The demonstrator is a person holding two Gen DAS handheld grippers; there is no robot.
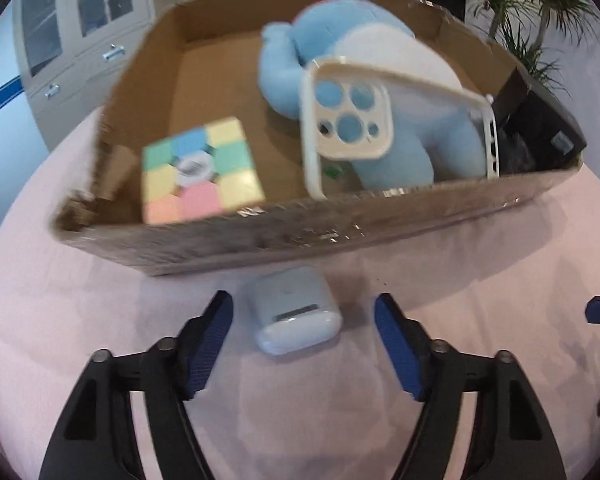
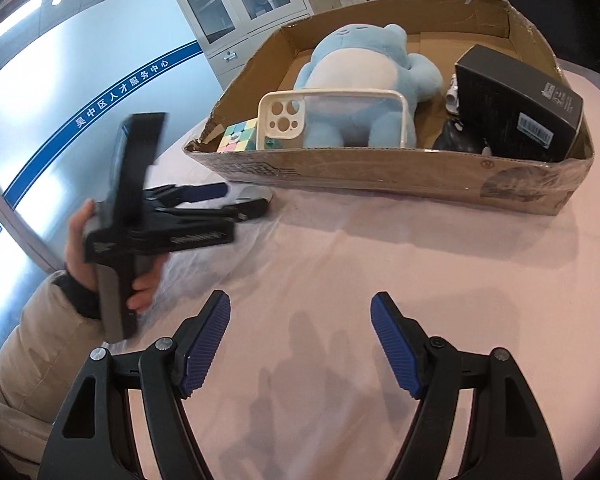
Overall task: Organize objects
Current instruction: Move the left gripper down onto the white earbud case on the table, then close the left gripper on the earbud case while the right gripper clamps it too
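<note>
Earbud case [image 1: 295, 314] fronts cardboard box [image 1: 260, 240] holding plush [image 1: 364, 80].

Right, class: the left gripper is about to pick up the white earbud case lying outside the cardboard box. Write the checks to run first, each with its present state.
1. Left gripper open: ok.
2. Earbud case between its fingers: ok.
3. Pads touching the case: not ok, gaps on both sides.
4. Case lid closed: cannot tell.
5. Free floor in the cardboard box behind the cube: ok.
6. Right gripper out of the way, open and empty: ok.
</note>
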